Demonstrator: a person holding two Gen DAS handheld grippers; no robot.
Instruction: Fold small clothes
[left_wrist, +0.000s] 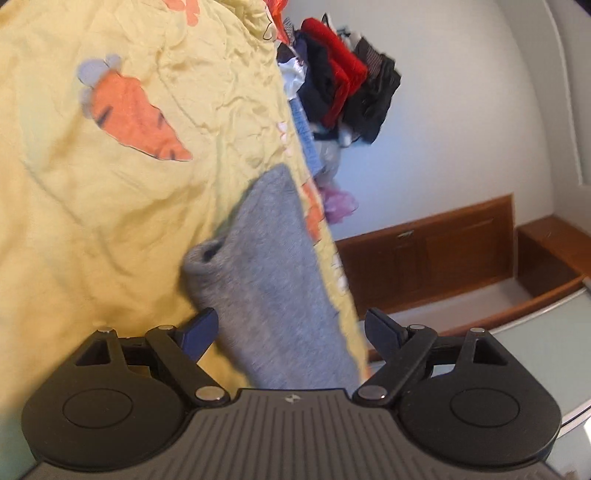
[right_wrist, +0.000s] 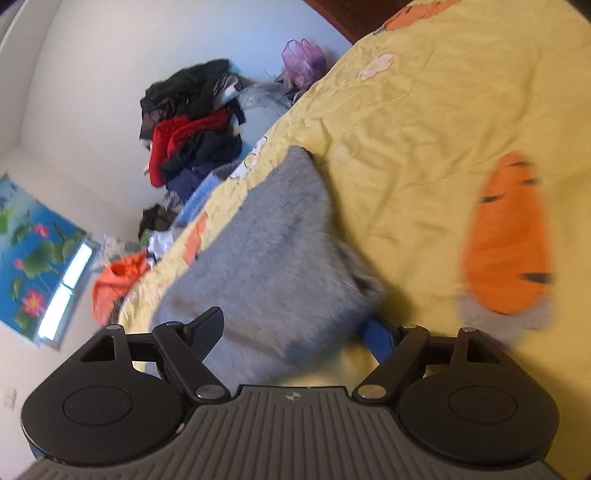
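Socks first: we see one gray sock (left_wrist: 273, 280) lying flat on the yellow bed sheet (left_wrist: 110, 206), close to the edge of the bed. The sheet has big orange carrot pictures (left_wrist: 136, 122) on it.

Our left gripper (left_wrist: 290, 332) has its jaws wide open. The sock lies right between them and runs away from us, with its open cuff end just beside the left-hand finger. We cannot tell if that finger touches the sock.

Our right gripper (right_wrist: 295, 330) also has its jaws wide open. Here the gray sock (right_wrist: 266, 258) fills the gap between them, and the picture is blurry. Nothing is pinched in either one.

Past the bed edge we see a pile of clothes (right_wrist: 192, 122), black, red and dark blue. A purple bag (right_wrist: 304, 57) sits near it, by the white wall.
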